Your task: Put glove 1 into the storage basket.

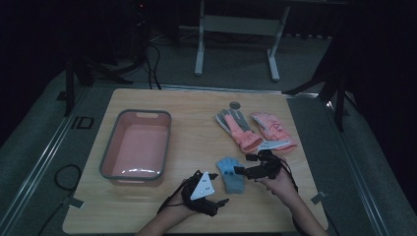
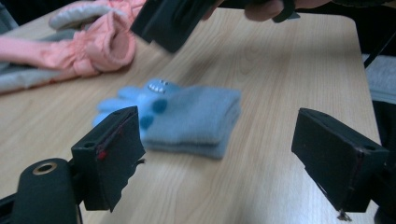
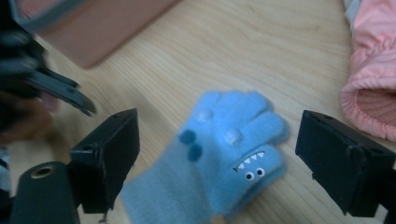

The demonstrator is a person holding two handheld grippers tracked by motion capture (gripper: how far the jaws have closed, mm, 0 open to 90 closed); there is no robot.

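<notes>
A pair of light blue knit gloves (image 1: 231, 176) with a toothy monster face lies stacked on the wooden table (image 1: 196, 142) near its front edge. My left gripper (image 1: 220, 188) sits just to their left, open, its jaws pointing at the folded cuff end with nothing between them. In the left gripper view the blue gloves (image 2: 191, 116) lie a little beyond the left gripper (image 2: 222, 140). My right gripper (image 1: 246, 164) hovers at the gloves' right side, open. In the right gripper view, the right gripper (image 3: 217, 140) stands wide over the blue gloves (image 3: 224, 154) without touching them.
A pink basin (image 1: 137, 147) with a grey rim stands at the left of the table. Two pink and grey winter gloves (image 1: 255, 130) lie behind the blue ones, close to the right gripper. A small round disc (image 1: 234, 104) rests farther back.
</notes>
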